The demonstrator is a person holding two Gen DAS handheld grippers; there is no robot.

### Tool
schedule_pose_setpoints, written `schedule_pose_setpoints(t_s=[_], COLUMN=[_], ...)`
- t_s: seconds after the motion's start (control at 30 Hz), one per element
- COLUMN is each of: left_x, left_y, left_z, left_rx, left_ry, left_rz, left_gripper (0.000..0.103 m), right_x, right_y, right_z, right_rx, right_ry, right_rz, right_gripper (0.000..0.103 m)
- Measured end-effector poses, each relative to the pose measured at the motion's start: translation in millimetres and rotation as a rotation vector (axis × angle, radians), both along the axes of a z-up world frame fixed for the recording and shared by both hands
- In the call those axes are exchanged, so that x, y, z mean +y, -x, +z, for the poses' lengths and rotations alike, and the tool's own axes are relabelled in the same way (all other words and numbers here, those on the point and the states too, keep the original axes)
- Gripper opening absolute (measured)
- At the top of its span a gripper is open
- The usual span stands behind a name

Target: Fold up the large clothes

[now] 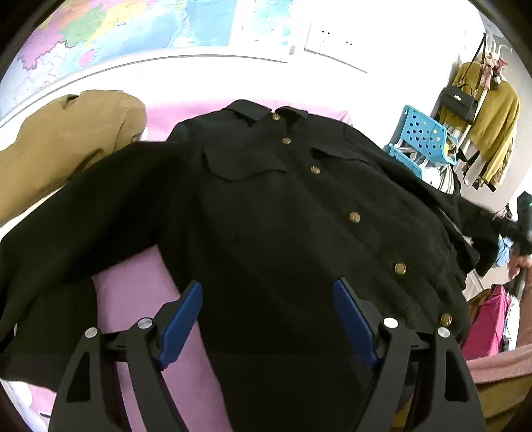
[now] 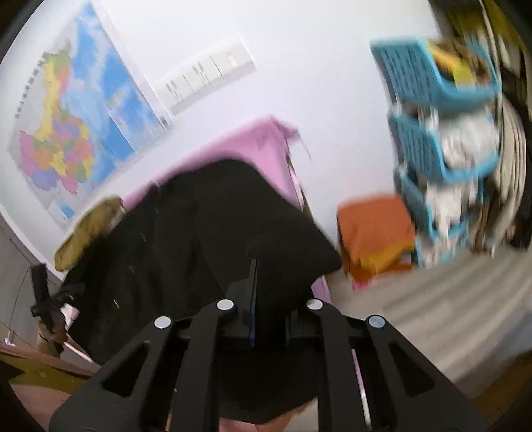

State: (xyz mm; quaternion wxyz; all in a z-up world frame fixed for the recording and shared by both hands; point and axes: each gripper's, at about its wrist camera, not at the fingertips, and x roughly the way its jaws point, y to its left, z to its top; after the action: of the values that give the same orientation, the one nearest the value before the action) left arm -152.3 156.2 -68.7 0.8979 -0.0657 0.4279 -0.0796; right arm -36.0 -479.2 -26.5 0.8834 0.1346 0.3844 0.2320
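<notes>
A black jacket with gold buttons lies face up and spread on a pink-covered table, collar at the far side. My left gripper hovers over its lower hem, open, blue pads wide apart with nothing between them. At the right edge of the left wrist view my right gripper pulls the jacket's sleeve outward. In the blurred right wrist view the right gripper is shut on black jacket cloth, which drapes over its fingers. The left gripper shows at the far left.
A tan coat lies at the table's far left. A blue basket rack and a clothes rack with a yellow sweater stand to the right. An orange cloth pile sits on the floor. A map hangs on the wall.
</notes>
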Motion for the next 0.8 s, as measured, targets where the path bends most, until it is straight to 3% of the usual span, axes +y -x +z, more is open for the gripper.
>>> schedule_pose_setpoints(t_s=[0.17, 0.27, 0.37, 0.43, 0.53, 0.63, 0.67, 0.73, 0.8], left_x=[-7.2, -15.0, -19.3, -21.4, -17.8, -11.2, -9.6, -8.8, -10.5], left_y=[-16.4, -22.5, -26.7, -30.1, -32.1, -33.2, -33.2, -33.7, -34.5], left_z=[13.2, 27.5, 42.1, 50.5, 58.2, 59.6, 58.1, 51.1, 42.9], left_rx=[-0.043, -0.091, -0.145, -0.175, -0.203, -0.204, -0.199, -0.171, -0.142], left_ry=[0.013, 0.009, 0.031, 0.044, 0.089, 0.142, 0.15, 0.152, 0.155], left_rz=[-0.028, -0.059, -0.095, -0.111, -0.12, -0.126, -0.126, -0.133, -0.151], left_gripper=[0.078, 0.078, 0.081, 0.081, 0.081, 0.082, 0.082, 0.082, 0.083], right_x=[19.6, 78.7, 145.3, 196.5, 272.5, 323.8, 333.6, 336.2, 325.5], right_y=[-20.6, -25.7, -22.0, -21.0, -21.0, -21.0, -23.8, -31.1, -39.0], right_z=[84.6, 123.4, 133.1, 126.4, 91.3, 49.6, 35.6, 20.7, 16.1], right_rx=[-0.135, -0.182, -0.192, -0.165, -0.091, 0.017, 0.057, 0.098, 0.096], right_ry=[0.004, 0.032, 0.063, 0.044, 0.045, 0.051, 0.042, 0.023, 0.0], right_rz=[0.075, 0.256, 0.437, 0.568, 0.73, 0.812, 0.829, 0.822, 0.777], right_gripper=[0.011, 0.012, 0.013, 0.015, 0.02, 0.029, 0.04, 0.052, 0.053])
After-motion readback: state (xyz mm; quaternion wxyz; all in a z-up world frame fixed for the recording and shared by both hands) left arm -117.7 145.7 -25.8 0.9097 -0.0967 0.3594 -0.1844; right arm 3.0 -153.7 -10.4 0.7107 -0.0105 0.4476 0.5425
